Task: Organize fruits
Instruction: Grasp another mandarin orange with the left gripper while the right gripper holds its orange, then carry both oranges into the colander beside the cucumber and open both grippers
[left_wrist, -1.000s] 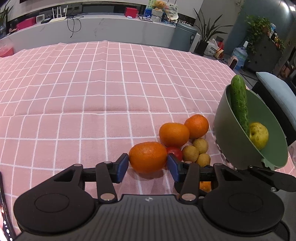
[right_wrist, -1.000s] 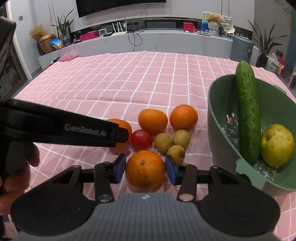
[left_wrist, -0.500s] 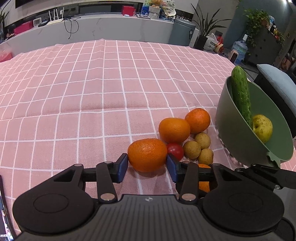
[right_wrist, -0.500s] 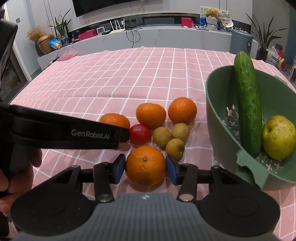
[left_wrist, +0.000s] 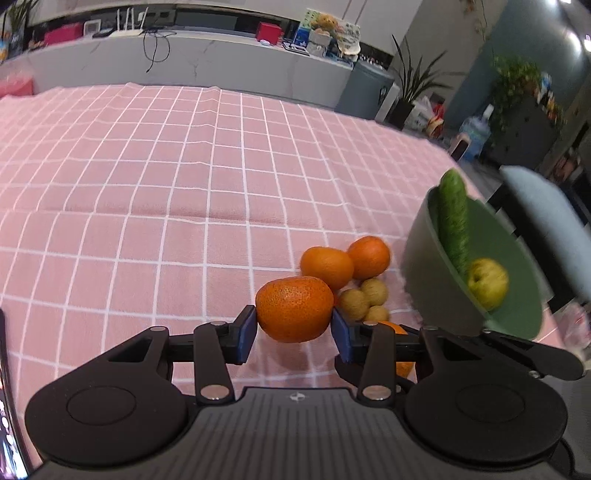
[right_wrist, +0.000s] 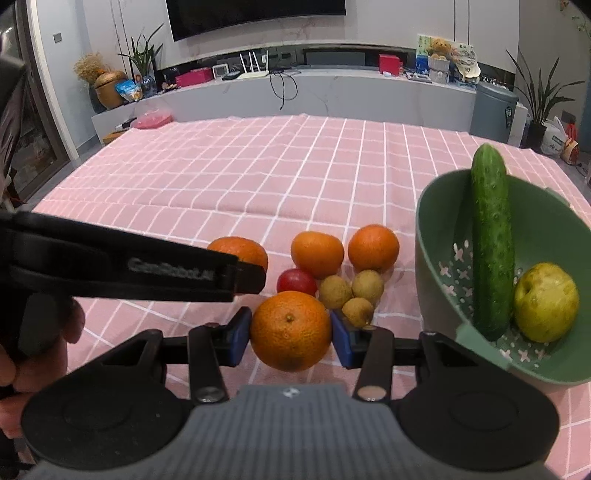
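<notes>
My left gripper (left_wrist: 293, 334) is shut on an orange (left_wrist: 294, 309) and holds it above the pink checked cloth. My right gripper (right_wrist: 290, 336) is shut on another orange (right_wrist: 291, 330), also raised off the cloth. Two more oranges (right_wrist: 317, 254) (right_wrist: 373, 247), a small red fruit (right_wrist: 296, 281) and three small tan fruits (right_wrist: 335, 291) lie on the cloth beyond. A green bowl (right_wrist: 436, 236) at the right holds a cucumber (right_wrist: 492, 243) and a yellow-green apple (right_wrist: 546, 301). The left gripper's arm (right_wrist: 122, 266) crosses the right wrist view.
The pink checked tablecloth (left_wrist: 147, 192) stretches far to the left and back. A grey-blue chair (left_wrist: 546, 221) stands past the table's right edge. A long counter (right_wrist: 295, 92) with clutter runs behind the table.
Both grippers have lifted their oranges off the cloth; the loose fruit now sits lower and farther in both views. The jaws have stayed closed on the oranges.
</notes>
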